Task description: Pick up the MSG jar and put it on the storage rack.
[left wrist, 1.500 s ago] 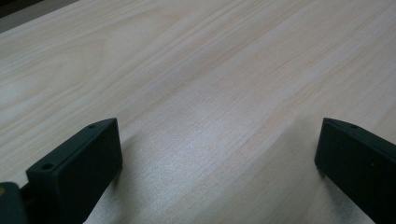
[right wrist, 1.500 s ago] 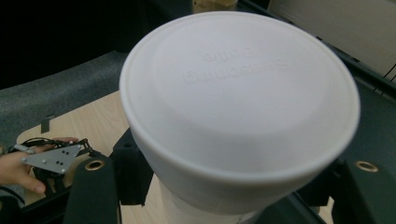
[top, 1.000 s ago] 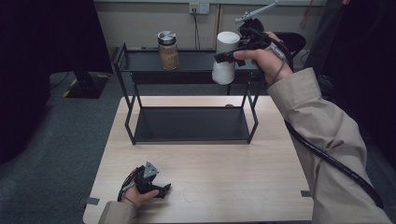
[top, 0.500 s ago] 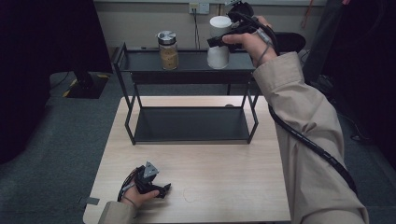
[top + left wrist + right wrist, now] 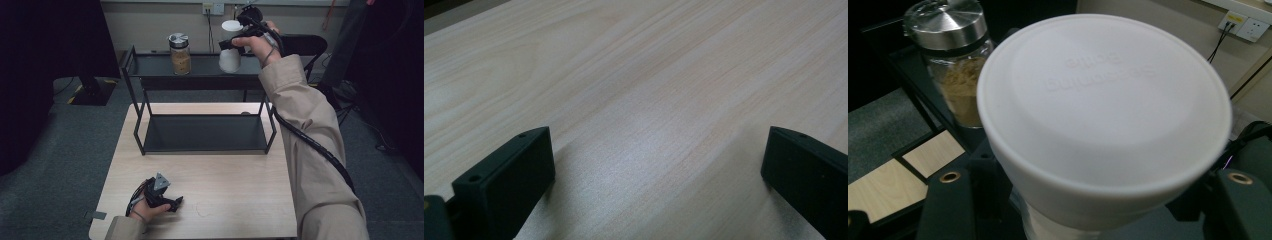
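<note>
A white jar (image 5: 230, 54) with a broad, flat white lid (faint raised lettering on top) sits clamped in the right gripper (image 5: 235, 42) over the black rack's (image 5: 200, 75) top shelf, near a glass spice jar (image 5: 180, 53).

1. Setting: looks like an office or lab room rigged for recording, not a home.
2. Grey carpet floor (image 5: 60, 145) all round.
3. Plain light-wood worktop (image 5: 225, 200) carrying a black metal shelf rack (image 5: 205, 132).
4. Wall socket (image 5: 213, 8) with cables plugged in, low on the beige wall (image 5: 145, 25).
5. Black stand base (image 5: 92, 90) and dark drapes at both sides.
</note>
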Demonstrator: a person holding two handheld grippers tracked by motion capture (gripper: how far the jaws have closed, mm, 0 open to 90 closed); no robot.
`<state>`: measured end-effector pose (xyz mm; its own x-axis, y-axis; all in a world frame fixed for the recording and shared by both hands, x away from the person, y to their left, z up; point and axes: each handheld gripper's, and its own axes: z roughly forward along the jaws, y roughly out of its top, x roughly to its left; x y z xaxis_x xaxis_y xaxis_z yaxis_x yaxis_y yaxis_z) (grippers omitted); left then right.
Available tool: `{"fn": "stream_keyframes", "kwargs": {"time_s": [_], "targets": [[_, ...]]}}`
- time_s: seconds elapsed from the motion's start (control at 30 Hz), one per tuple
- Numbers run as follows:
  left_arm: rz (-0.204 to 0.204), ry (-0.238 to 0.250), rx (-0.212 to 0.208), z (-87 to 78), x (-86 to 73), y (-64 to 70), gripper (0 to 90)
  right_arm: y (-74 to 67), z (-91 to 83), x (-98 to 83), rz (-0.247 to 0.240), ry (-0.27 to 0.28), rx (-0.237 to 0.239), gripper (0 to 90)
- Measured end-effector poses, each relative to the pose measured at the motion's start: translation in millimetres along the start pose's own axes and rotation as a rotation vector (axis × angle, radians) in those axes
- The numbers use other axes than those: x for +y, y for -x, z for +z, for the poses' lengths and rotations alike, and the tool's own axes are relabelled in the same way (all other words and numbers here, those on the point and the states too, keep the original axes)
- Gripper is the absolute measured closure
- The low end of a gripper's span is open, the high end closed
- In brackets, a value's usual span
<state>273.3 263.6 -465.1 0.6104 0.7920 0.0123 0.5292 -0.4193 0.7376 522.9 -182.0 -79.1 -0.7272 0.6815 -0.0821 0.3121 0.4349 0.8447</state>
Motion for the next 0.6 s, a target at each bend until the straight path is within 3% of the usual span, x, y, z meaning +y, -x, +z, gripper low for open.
{"fn": "stream_keyframes", "kwargs": {"time_s": [0.33,0.6], "targets": [[0.000,0.000,0.000,0.0,0.0,0.0,0.0,10.5,13.9,-5.1,0.012,-0.016,-0.027,34.7],[0.000,0.000,0.000,0.0,0.0,0.0,0.0,17.4,15.2,-10.6,0.036,0.003,-0.012,34.5]]}}
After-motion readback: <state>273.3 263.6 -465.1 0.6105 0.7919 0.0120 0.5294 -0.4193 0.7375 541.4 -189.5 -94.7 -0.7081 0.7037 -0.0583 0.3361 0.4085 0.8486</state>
